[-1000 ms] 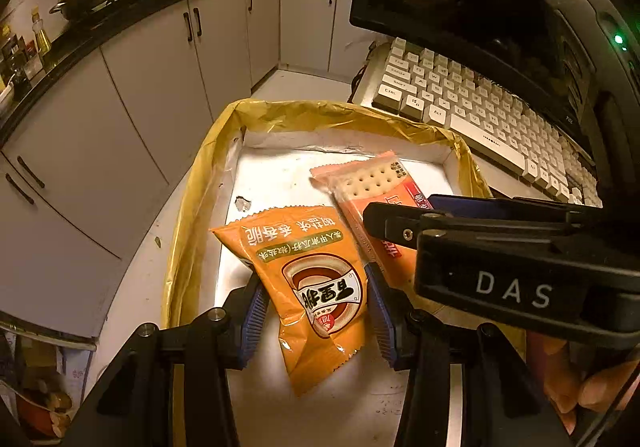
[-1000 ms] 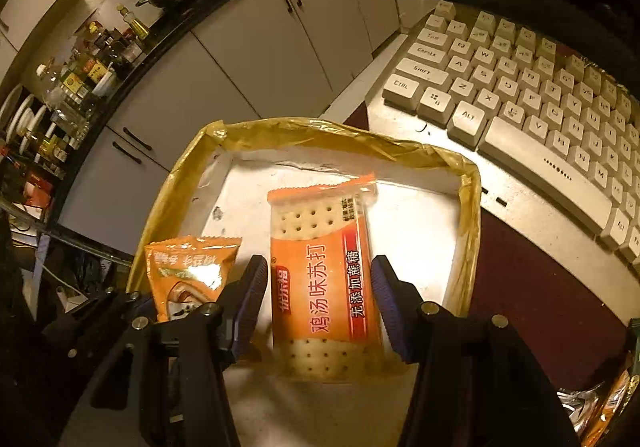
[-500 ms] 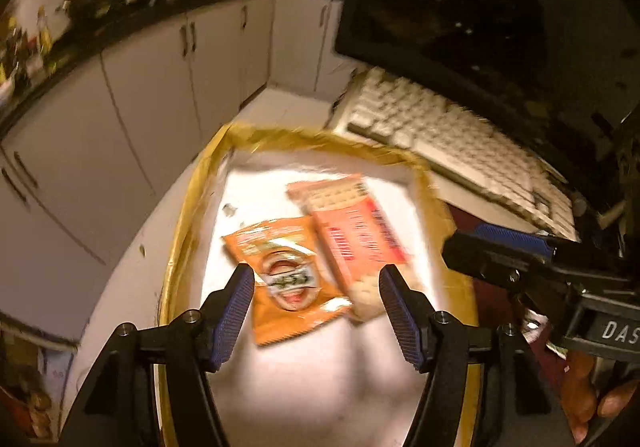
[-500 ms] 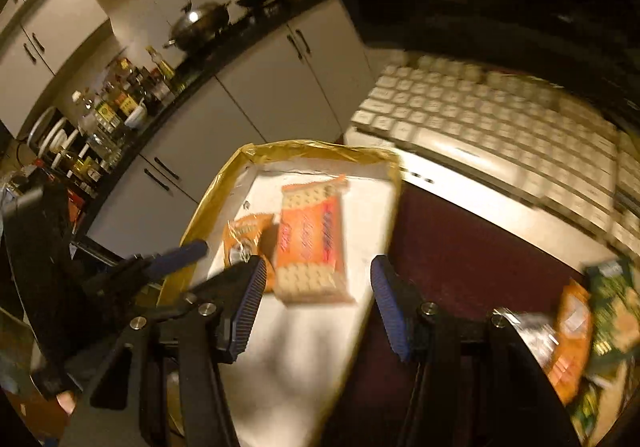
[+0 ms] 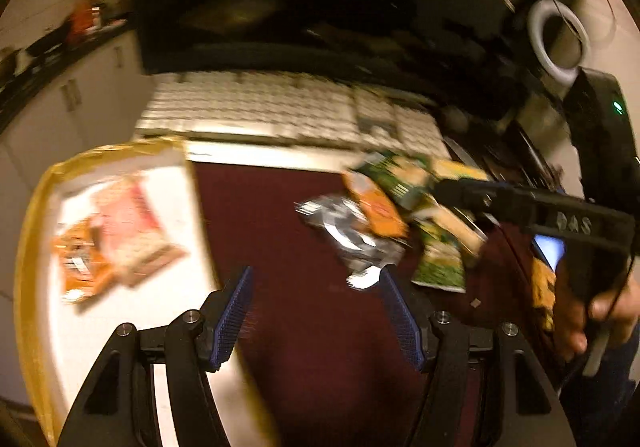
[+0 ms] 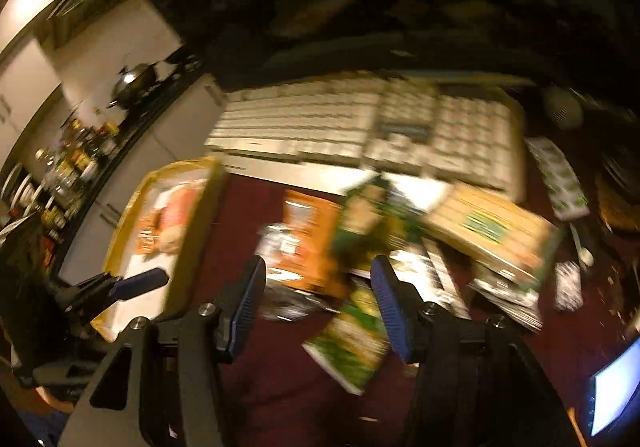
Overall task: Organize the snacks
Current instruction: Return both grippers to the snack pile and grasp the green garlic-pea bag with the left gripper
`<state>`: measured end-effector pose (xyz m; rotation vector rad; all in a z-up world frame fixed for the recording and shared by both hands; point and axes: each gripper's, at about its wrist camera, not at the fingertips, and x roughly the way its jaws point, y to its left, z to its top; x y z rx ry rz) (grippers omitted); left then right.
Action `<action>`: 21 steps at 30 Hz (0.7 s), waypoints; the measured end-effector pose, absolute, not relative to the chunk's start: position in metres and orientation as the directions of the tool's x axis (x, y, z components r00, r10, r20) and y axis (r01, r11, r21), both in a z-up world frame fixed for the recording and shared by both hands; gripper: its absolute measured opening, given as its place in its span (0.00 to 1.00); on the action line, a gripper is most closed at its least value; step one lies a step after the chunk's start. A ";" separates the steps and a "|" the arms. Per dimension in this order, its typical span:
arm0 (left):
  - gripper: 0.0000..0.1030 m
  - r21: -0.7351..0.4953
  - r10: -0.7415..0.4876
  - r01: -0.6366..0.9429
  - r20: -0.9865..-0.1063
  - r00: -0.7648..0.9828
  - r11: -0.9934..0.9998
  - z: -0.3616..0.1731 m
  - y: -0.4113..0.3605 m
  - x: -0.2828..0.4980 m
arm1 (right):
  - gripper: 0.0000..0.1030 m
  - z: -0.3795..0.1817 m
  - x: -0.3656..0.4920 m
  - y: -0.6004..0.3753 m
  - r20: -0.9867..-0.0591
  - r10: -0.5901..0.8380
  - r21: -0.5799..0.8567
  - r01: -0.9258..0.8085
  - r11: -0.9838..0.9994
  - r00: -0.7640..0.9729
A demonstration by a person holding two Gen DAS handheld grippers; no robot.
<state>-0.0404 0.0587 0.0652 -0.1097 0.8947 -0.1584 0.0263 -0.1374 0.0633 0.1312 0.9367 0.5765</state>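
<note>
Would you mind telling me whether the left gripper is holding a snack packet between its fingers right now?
No, the left gripper stands open over the bare dark red mat, with nothing between its blue pads.

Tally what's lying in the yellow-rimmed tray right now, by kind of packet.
In the tray:
small orange packet: 1
cracker pack: 1
Total: 2
</note>
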 end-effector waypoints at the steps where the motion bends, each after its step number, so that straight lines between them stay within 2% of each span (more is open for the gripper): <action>1: 0.66 -0.165 -0.202 0.117 -0.771 0.604 0.979 0.062 0.050 -0.039 | 0.52 0.058 0.028 -0.146 -0.723 0.516 0.355 -0.394 0.848 0.459; 9: 0.66 -0.163 -0.272 0.242 -0.802 0.532 0.956 0.045 -0.015 -0.029 | 0.52 0.031 0.040 -0.173 -0.696 0.563 0.447 -0.346 0.825 0.445; 19: 0.66 -0.127 -0.247 0.266 -0.836 0.489 0.956 0.024 -0.056 -0.005 | 0.52 0.020 0.048 -0.201 -0.654 0.614 0.533 -0.306 0.789 0.443; 21: 0.62 -0.121 -0.243 0.271 -0.842 0.482 0.955 0.020 -0.062 0.000 | 0.52 0.019 0.049 -0.203 -0.649 0.621 0.542 -0.305 0.783 0.440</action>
